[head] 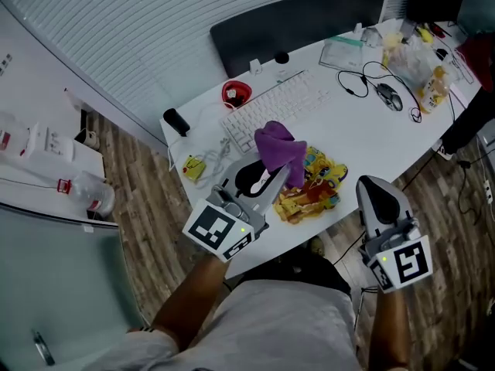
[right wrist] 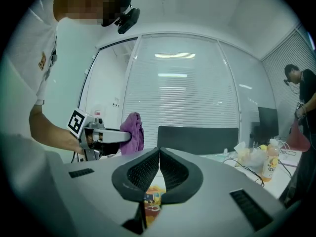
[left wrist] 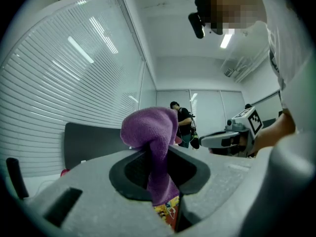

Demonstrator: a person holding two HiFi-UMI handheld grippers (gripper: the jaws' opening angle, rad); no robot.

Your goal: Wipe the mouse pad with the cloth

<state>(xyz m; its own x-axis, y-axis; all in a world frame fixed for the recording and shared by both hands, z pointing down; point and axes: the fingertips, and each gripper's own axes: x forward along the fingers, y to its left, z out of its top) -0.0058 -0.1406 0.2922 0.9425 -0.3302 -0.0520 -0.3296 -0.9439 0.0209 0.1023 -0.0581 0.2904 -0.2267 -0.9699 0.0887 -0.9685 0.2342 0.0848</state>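
A purple cloth (head: 278, 151) hangs bunched from my left gripper (head: 269, 178), whose jaws are shut on it just above the left edge of the colourful printed mouse pad (head: 315, 188) on the white desk. In the left gripper view the cloth (left wrist: 150, 132) rises between the pads and droops over them, with a strip of the mouse pad (left wrist: 167, 212) showing below. My right gripper (head: 371, 184) hovers at the desk's near edge, right of the pad. Its jaws (right wrist: 159, 167) are shut on nothing, and a bit of the mouse pad (right wrist: 153, 197) shows beneath them.
A white keyboard (head: 274, 107) lies just beyond the pad, with a red cup (head: 237, 93) and a black chair back (head: 294, 25) behind it. A mouse (head: 390, 95), cables and bagged items fill the desk's right end. A yellow item (head: 193, 167) lies left. A person (right wrist: 301, 107) stands far right.
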